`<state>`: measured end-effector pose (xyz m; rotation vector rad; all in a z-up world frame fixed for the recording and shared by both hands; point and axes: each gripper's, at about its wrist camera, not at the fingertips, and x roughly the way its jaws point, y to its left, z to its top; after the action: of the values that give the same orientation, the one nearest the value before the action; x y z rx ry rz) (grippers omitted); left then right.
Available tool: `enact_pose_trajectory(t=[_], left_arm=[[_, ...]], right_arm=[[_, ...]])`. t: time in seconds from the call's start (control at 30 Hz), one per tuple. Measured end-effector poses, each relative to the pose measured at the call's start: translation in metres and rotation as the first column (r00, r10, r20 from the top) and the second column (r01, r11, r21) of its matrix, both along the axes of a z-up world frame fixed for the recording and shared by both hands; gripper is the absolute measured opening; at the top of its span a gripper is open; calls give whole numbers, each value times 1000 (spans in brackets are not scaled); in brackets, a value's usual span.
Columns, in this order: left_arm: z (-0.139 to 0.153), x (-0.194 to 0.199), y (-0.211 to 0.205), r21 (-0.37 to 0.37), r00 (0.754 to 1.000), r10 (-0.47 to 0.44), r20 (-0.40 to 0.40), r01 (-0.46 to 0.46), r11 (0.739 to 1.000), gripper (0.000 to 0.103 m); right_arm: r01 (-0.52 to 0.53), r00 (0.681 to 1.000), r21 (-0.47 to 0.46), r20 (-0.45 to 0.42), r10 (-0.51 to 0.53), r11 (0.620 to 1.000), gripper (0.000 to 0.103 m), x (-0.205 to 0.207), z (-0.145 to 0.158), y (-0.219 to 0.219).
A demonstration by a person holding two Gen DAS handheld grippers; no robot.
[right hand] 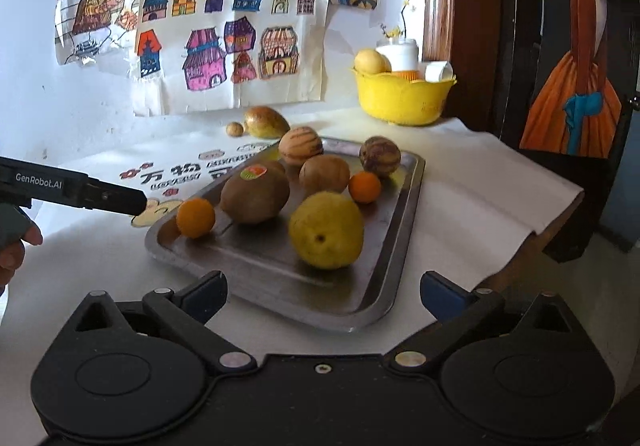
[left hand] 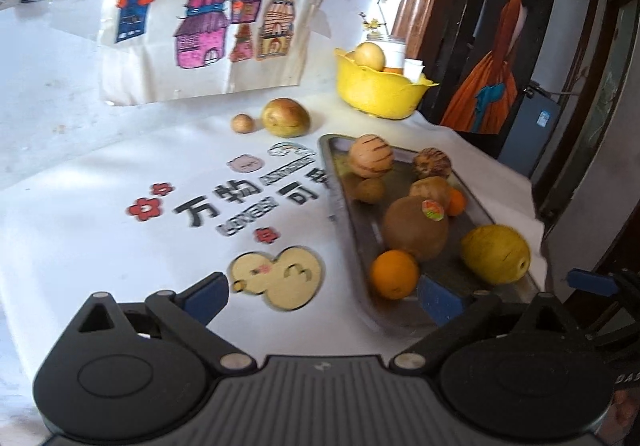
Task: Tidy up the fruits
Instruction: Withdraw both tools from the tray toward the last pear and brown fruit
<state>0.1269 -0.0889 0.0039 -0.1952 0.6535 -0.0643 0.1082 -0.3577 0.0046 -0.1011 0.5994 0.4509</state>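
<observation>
**Both grippers wide and empty before the fruit tray**

I see my left gripper (left hand: pixel 324 298) spread wide, holding nothing, over the printed cloth (left hand: pixel 120 230) by the metal tray (left hand: pixel 340 181). My right gripper (right hand: pixel 323 296) is equally wide and empty at the tray's near edge. On the tray lie a kiwi (right hand: pixel 255 196), yellow pear (right hand: pixel 326 230) and two small oranges (right hand: pixel 195 217). The yellow bowl (right hand: pixel 400 99) stands well behind.
</observation>
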Motion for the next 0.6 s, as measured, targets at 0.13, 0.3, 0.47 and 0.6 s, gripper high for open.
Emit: enact_pose_trajectory(t=[0.13, 0.3, 0.47, 0.6], left_arm=[[-2, -10, 11, 30, 1000, 8, -15, -8, 1000, 102], [-4, -18, 20, 65, 1000, 0, -30, 2, 998, 102], [-4, -22, 28, 92, 999, -8, -35, 11, 996, 102], [-3, -25, 41, 96, 999, 4, -37, 0, 995, 102]], right_arm=[[26, 998, -61, -53, -29, 998, 102, -12, 2, 9], [19, 994, -122, -109, -32, 992, 102, -27, 4, 25], [-37, 990, -122, -142, 20, 992, 102, -38, 12, 46], [-79, 989, -131, -137, 61, 988, 102, -41, 20, 64]])
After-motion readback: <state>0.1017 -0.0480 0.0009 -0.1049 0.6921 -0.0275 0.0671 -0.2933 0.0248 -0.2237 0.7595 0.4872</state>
